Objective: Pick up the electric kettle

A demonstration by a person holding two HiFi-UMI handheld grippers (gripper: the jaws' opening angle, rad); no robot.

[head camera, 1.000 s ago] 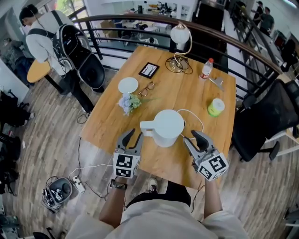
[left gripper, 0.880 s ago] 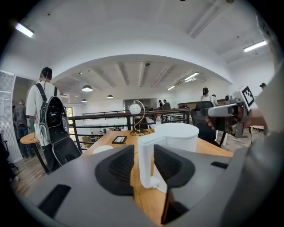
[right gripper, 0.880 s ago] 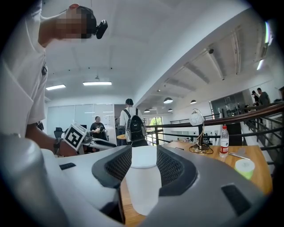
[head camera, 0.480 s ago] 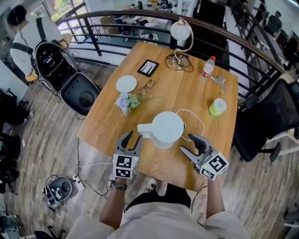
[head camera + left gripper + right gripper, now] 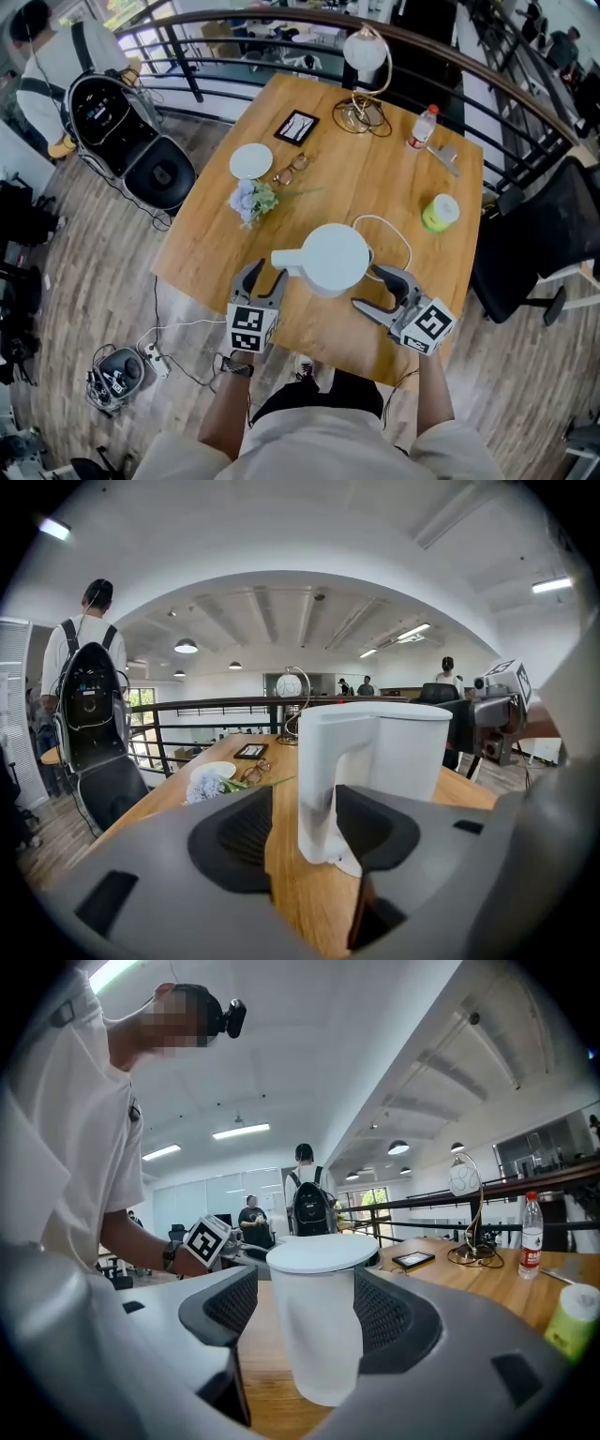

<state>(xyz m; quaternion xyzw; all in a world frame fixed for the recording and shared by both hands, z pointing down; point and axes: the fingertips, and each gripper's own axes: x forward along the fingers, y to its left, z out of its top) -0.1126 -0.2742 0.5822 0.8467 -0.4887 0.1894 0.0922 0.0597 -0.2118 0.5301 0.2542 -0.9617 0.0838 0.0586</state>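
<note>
Wood desk [image 5: 394, 178]: smooth, rectangular; kettle [image 5: 330, 259] stands near its front edge.
Left of kettle: flowers [image 5: 251, 201], glasses [image 5: 292, 172], round saucer [image 5: 251, 161].
Right and rear: green cup [image 5: 437, 213], bottle [image 5: 419, 128], globe lamp [image 5: 364, 52]; thin cord [image 5: 403, 242] loops just behind.
Kettle: white, matte, round body, flat lid, squared handle [image 5: 323, 761] pointing left.
Left claw [image 5: 264, 275]: released, jaws just opening; handle between ribbed dark pads [image 5: 246, 832].
Right claw [image 5: 367, 289]: released, jaws just opening; kettle body between.

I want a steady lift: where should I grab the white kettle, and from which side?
Probably the handle, an upright loop on the left of the kettle; come level from the near table edge. The round body looks wide and smooth.
</note>
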